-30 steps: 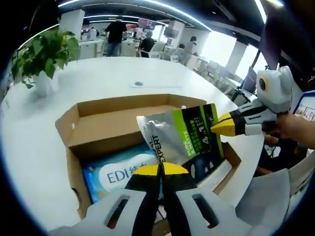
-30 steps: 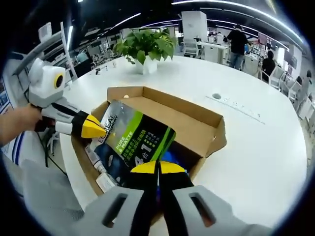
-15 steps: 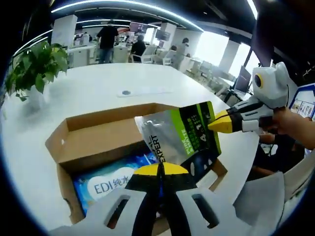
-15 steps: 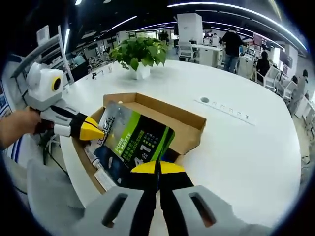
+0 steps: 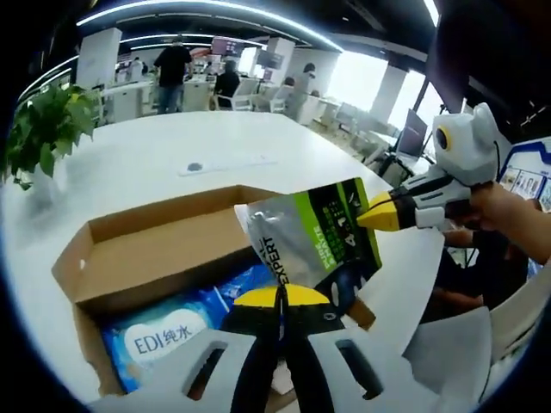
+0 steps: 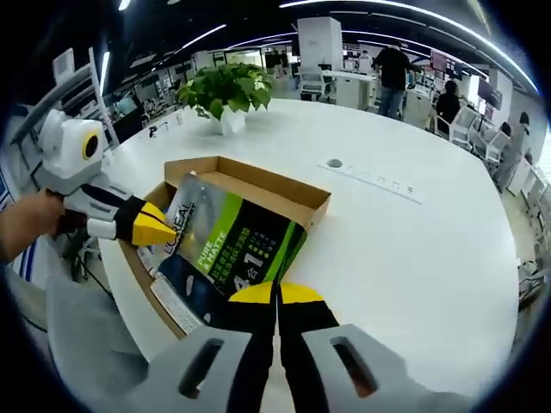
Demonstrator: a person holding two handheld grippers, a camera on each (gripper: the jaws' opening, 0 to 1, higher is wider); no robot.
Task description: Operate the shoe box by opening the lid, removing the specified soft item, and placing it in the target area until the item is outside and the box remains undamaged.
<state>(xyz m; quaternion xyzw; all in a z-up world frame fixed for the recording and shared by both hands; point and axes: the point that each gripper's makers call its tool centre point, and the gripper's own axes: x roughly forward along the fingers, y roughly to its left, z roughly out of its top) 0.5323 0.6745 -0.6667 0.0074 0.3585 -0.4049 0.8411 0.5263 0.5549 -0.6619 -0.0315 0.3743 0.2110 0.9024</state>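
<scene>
Lifted a little further than a moment ago, the green and silver pouch (image 5: 314, 245) now hangs clear above the open cardboard box (image 5: 146, 258) instead of just at its rim, stretched between the two grippers. Seen from the left gripper view, the left gripper (image 5: 280, 299) has its yellow-tipped jaws pressed together on the pouch's lower edge, while the right gripper (image 5: 379, 215) comes in from the side and pinches the pouch's upper corner, a hand (image 5: 508, 215) behind it. From the right gripper view the same pouch (image 6: 228, 245) is nipped at its near edge by the right gripper (image 6: 277, 297), jaws closed tight, and the left gripper (image 6: 159, 231) bites its far corner. Inside the box a blue pack (image 5: 164, 331) of wipes lies flat on the bottom. Box and all sit on a broad white table (image 6: 413, 249), with a potted plant (image 6: 222, 90) further along it and people (image 6: 392, 73) standing among desks beyond.
</scene>
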